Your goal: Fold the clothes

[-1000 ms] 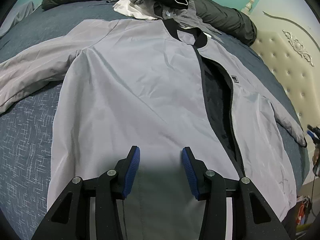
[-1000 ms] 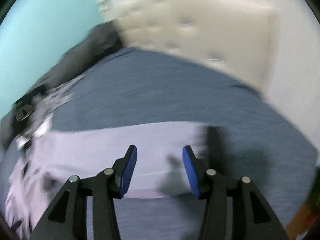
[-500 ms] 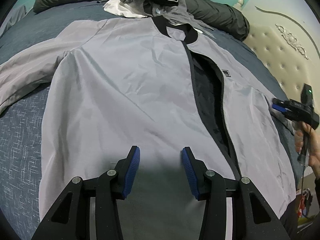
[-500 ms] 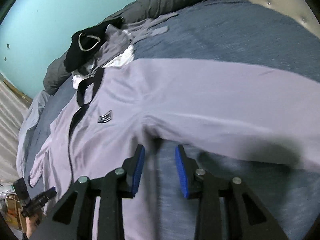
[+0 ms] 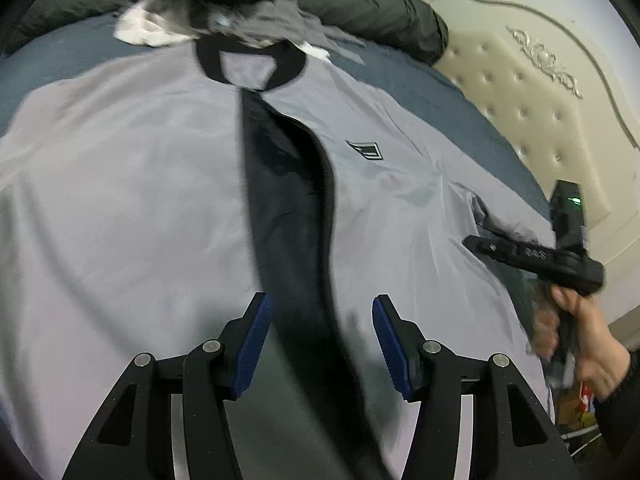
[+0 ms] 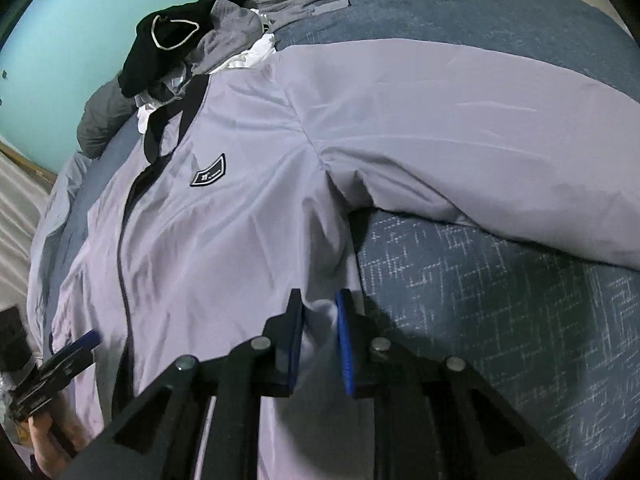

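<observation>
A light grey jacket (image 5: 132, 200) with a black collar and a half-open zip lies spread face up on the bed; it also fills the right wrist view (image 6: 240, 216). My left gripper (image 5: 320, 340) is open and hovers over the zip near the hem. My right gripper (image 6: 319, 340) has its jaws close together around the jacket's side edge below the armpit, with grey fabric between the pads. The right gripper also shows in the left wrist view (image 5: 532, 254) at the jacket's right side. The jacket's right sleeve (image 6: 500, 152) lies stretched out across the bed.
The bed has a blue patterned cover (image 6: 500, 280). A pile of black, grey and white clothes (image 5: 224, 4) sits beyond the collar, with a dark grey duvet (image 5: 380, 12) behind it. A cream tufted headboard (image 5: 532, 108) is to the right.
My left gripper moved right, from the left front panel to over the zip. My right gripper came down to the jacket's side edge and narrowed its jaws around the fabric.
</observation>
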